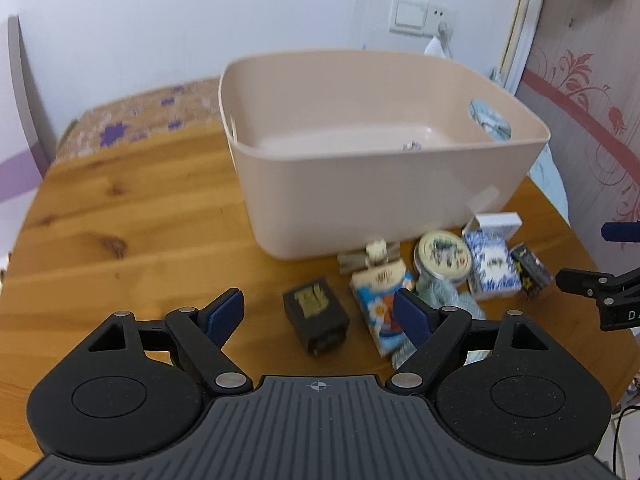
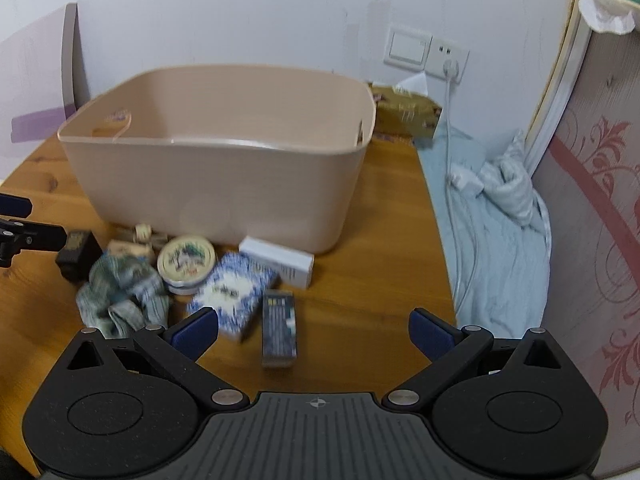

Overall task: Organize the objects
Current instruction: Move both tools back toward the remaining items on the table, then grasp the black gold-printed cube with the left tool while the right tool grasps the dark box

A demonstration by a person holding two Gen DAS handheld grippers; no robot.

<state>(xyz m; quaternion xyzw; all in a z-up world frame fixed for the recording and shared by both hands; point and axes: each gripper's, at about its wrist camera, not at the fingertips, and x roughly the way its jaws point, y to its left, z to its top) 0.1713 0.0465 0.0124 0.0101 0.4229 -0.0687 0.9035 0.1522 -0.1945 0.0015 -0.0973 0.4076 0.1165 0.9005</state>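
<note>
— Where are the things I must tidy?

— I see them in a bunch on the wooden table (image 1: pixel 120 208), just in front of the pink tub (image 1: pixel 360 184). There is a round tin (image 1: pixel 442 255), a blue and white box (image 2: pixel 234 292), a white box (image 2: pixel 280 261), a dark little box (image 1: pixel 314 312), a narrow dark box (image 2: pixel 279 330) and a rumpled cloth (image 2: pixel 120 288).

— And my tongs?

— My left gripper (image 1: pixel 320 314) has its jaws wide apart above the dark little box, holding nothing. My right gripper (image 2: pixel 314 330) is wide apart too, above the narrow dark box.
</note>
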